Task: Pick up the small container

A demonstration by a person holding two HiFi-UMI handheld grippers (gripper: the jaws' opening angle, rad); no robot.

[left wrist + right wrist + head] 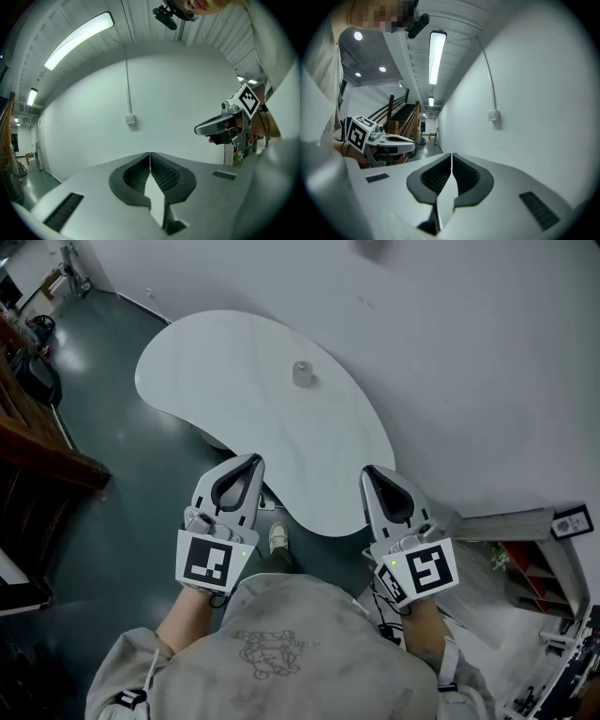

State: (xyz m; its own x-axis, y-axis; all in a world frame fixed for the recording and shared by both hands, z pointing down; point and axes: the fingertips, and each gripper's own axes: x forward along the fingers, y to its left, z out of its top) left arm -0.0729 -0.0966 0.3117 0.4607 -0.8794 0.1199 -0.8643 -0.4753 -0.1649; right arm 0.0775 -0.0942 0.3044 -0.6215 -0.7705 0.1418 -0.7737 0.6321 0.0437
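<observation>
A small grey cylindrical container (302, 373) stands upright on the white kidney-shaped table (216, 362), toward its far side. My left gripper (251, 459) hovers at the table's near edge, jaws shut with nothing between them. My right gripper (368, 471) is level with it over the table's near right end, also shut and empty. Both are well short of the container. In the left gripper view the jaws (150, 154) meet against a white wall, with the right gripper (225, 124) at the side. The right gripper view shows its shut jaws (451, 155) and the left gripper (379, 140).
A white wall (469, 352) runs behind the table. Dark green floor (112, 456) lies to the left, with a wooden stair rail (47, 456) at the far left. Shelving and cables (553, 615) sit at the lower right. The person's shoe (278, 537) shows below the table edge.
</observation>
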